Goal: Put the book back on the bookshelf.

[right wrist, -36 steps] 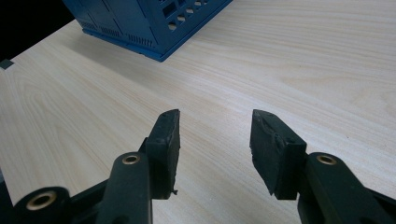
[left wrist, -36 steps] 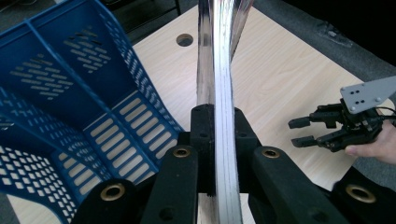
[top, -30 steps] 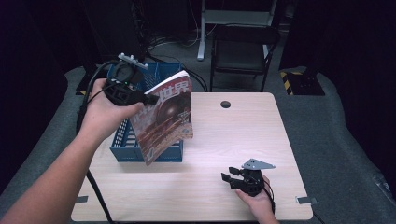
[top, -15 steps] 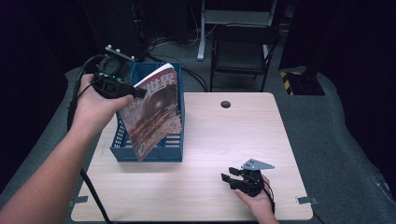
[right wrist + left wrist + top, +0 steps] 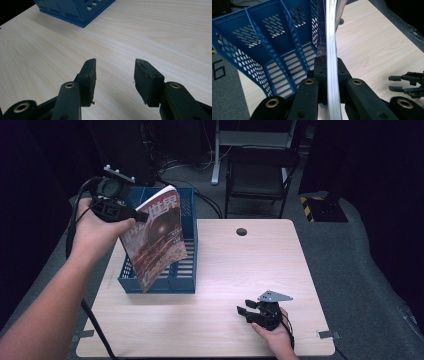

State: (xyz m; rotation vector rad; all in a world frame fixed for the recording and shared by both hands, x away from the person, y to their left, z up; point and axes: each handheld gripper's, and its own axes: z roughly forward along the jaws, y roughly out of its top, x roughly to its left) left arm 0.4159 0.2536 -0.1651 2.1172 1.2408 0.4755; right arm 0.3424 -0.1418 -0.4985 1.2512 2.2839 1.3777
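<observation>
Magazine [image 5: 156, 237] above blue basket [image 5: 189, 212]

Light wood table [image 5: 225, 265], rounded corners, round cable hole [image 5: 241, 231] near far edge. Blue perforated file rack [image 5: 186, 270] stands on left half, reaching far-left edge. Right gripper [image 5: 243, 312] rests on tabletop near front edge, right of centre, well apart from rack. Grey floor [image 5: 360, 270] around table.

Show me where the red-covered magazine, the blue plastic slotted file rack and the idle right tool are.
red-covered magazine [image 5: 156, 240], high view, middle of the front cover.
blue plastic slotted file rack [image 5: 189, 210], high view, right side wall.
right tool [image 5: 245, 312], high view, midway between its open fingertips.
</observation>
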